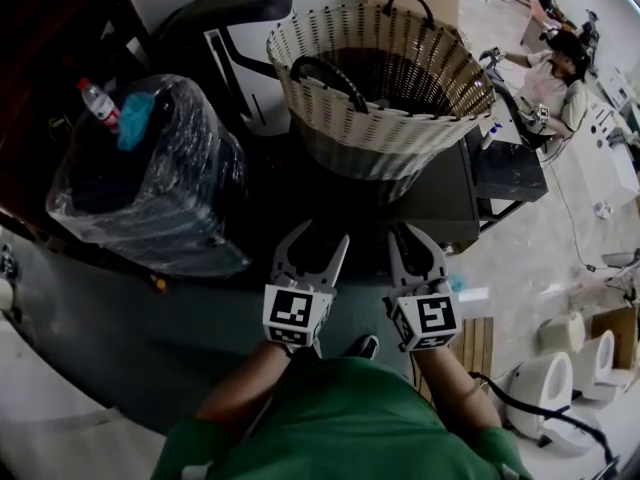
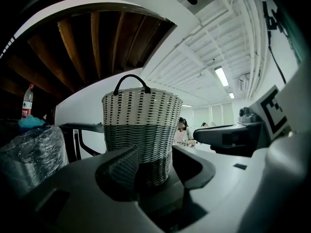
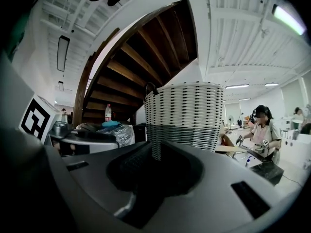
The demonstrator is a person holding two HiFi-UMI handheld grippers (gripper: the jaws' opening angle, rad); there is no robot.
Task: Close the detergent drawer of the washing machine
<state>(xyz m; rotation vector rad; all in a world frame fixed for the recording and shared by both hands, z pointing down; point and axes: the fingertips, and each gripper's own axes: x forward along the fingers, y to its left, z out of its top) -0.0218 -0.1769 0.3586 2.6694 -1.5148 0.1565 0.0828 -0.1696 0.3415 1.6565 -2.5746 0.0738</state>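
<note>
**Surroundings: open hall beneath a wooden staircase**

The underside of a brown wooden staircase [image 3: 141, 67] is shown curving overhead, bounded by a white wall [image 2: 80, 113]. A white beamed ceiling [image 2: 194, 57] is fitted with long strip lights [image 2: 221, 75], which are lit. A pale glossy floor [image 1: 520, 258] is seen at the right, where a wooden pallet [image 1: 476, 344] and white ceramic fixtures [image 1: 548, 383] are placed near each other. A large woven basket [image 1: 375, 88] with dark handles is located centrally. To its left, a bundle wrapped in clear plastic [image 1: 150, 183] is topped by a plastic bottle [image 1: 100, 103]. A seated person [image 1: 560, 73] is visible far right.
</note>
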